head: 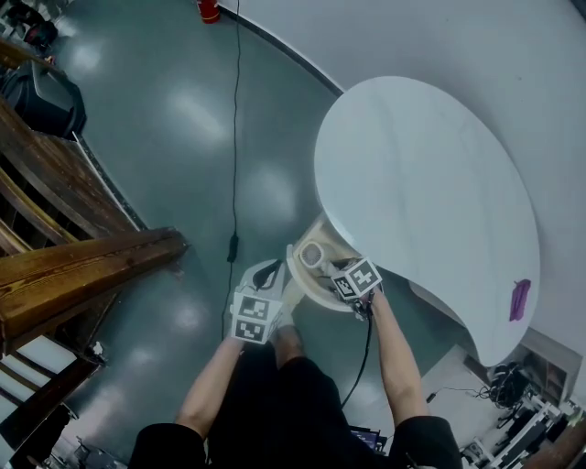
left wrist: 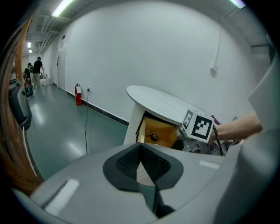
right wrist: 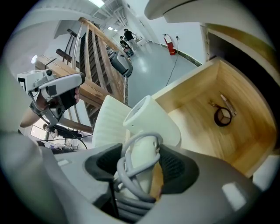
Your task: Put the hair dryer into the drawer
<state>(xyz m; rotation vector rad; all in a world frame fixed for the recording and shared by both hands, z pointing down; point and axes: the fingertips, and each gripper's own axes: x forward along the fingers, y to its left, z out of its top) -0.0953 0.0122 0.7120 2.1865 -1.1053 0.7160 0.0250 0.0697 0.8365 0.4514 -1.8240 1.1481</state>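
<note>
The white hair dryer (right wrist: 148, 118) has its grey cord wound round the handle. My right gripper (right wrist: 140, 168) is shut on that handle and holds the dryer over the open wooden drawer (right wrist: 205, 100), nozzle end up. In the head view the hair dryer (head: 313, 255) hangs at the drawer (head: 307, 286) under the white oval table (head: 421, 183). A small black ring (right wrist: 222, 117) lies on the drawer's floor. My left gripper (left wrist: 140, 162) is shut with nothing in it, to the left of the drawer (left wrist: 159, 131) and a little back from it.
A wooden stair rail (head: 82, 266) runs along the left. On the grey floor a black cable (head: 235, 137) leads to a red fire extinguisher (head: 209, 9) by the wall. Near the table's right edge lies a purple item (head: 519, 299). People (left wrist: 37, 70) stand far down the hall.
</note>
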